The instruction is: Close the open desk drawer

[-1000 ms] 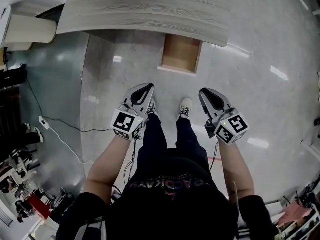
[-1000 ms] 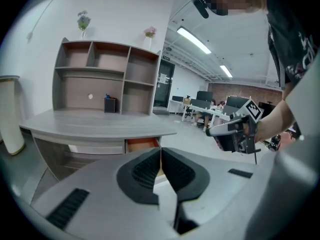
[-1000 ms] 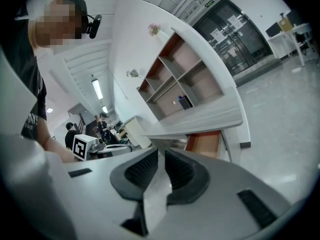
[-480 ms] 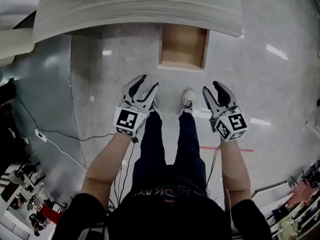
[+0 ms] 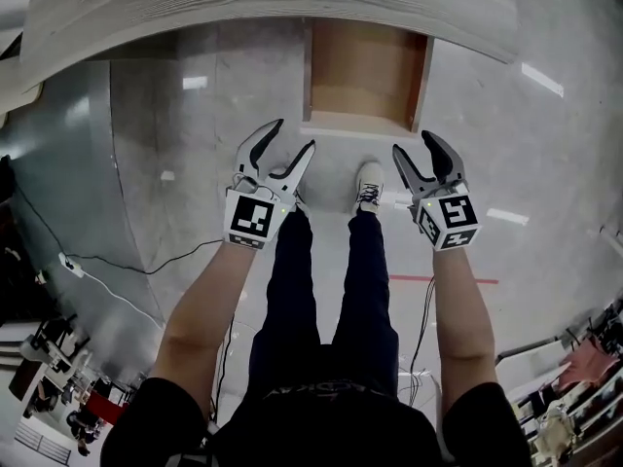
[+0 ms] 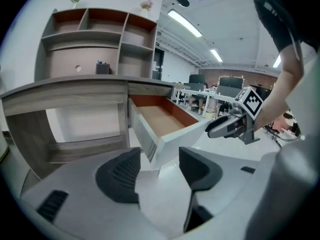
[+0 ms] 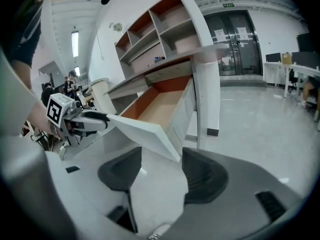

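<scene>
The desk drawer (image 5: pixel 365 76) stands pulled out from under the grey wooden desk top (image 5: pixel 243 8), its wooden inside empty and its white front panel (image 5: pixel 358 125) facing me. My left gripper (image 5: pixel 292 139) hovers just short of the panel's left corner, jaws opening, nothing between them. My right gripper (image 5: pixel 414 144) is level with it by the panel's right corner, jaws also opening and empty. In the left gripper view the panel (image 6: pixel 175 139) lies just ahead of the left gripper (image 6: pixel 159 166). In the right gripper view the panel's corner (image 7: pixel 145 131) is close ahead of the right gripper (image 7: pixel 160 171).
The person's legs and a white shoe (image 5: pixel 368 185) stand just in front of the drawer. A cable (image 5: pixel 117 261) trails over the glossy floor at the left. An open shelf unit (image 6: pixel 95 39) sits on the desk. Office desks and chairs (image 6: pixel 215 91) lie further off.
Both grippers went from shut to open. They and the person came nearer to the drawer, which now sits larger and closer in the head view.
</scene>
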